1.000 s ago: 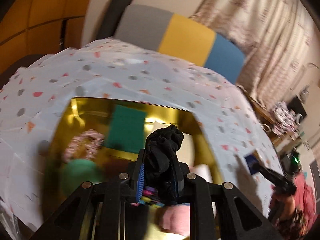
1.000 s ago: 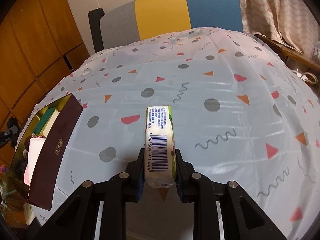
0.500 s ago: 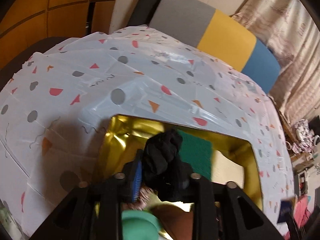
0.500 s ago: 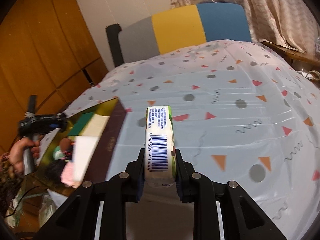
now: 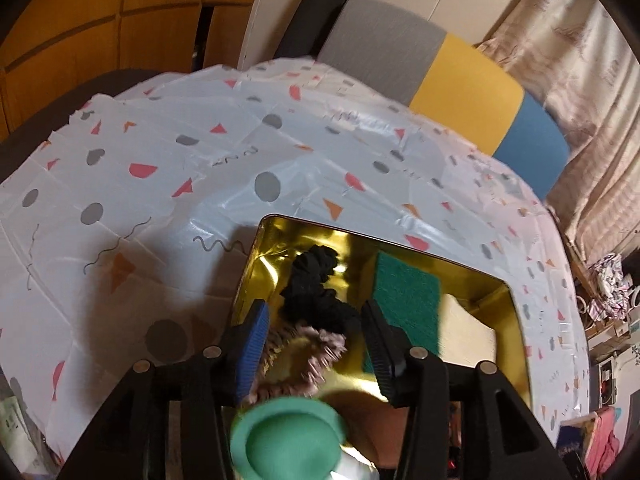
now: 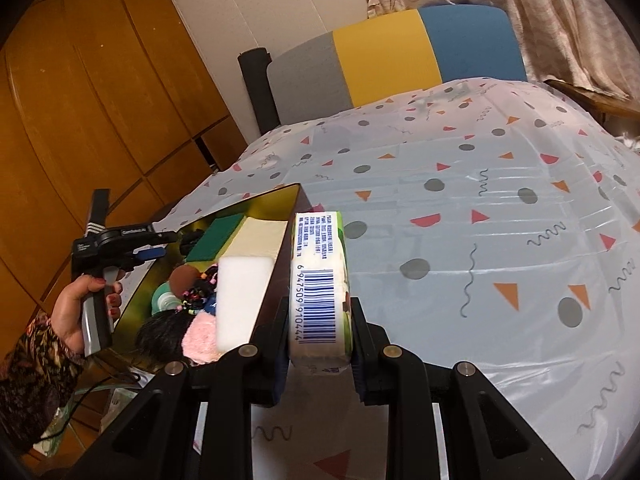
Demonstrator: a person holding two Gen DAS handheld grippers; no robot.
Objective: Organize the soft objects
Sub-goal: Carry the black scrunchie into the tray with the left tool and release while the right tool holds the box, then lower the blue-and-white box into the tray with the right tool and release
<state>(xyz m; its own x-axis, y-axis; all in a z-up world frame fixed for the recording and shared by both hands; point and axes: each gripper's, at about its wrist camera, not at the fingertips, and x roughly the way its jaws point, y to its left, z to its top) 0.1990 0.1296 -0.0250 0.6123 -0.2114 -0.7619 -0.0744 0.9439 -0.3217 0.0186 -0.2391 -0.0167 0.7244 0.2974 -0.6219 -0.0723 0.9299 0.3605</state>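
Your left gripper (image 5: pixel 316 338) has its jaws apart over the gold box (image 5: pixel 516 344); they've just been opening, and the black scrunchie (image 5: pixel 316 292) lies loose on the box floor between the fingers, pads not pressing it. Just below it sits a fuzzy pink-beige scrunchie (image 5: pixel 304 356), and a round green thing (image 5: pixel 288 440), blurred, is nearest the camera. To the right in the box: a green scouring pad (image 5: pixel 404 292), then a cream sponge (image 5: pixel 468 332).

From the right wrist, your left hand (image 6: pixel 86 308) holds the gripper handle at the box's left edge; white lettering on the gripper body is too small to read. The box also holds a white foam block (image 6: pixel 242 300), a pink fluffy piece (image 6: pixel 200 334) and a beaded hair tie (image 6: pixel 196 294).

Your right gripper (image 6: pixel 320 332) is clamped on a tissue pack (image 6: pixel 322 280), held up just right of the box over the patterned tablecloth (image 6: pixel 500 240). Barcode on the pack reads 6 947509 910444; the small print above it isn't legible.

Behind the table, a grey, yellow and blue chair back (image 6: pixel 384 56).
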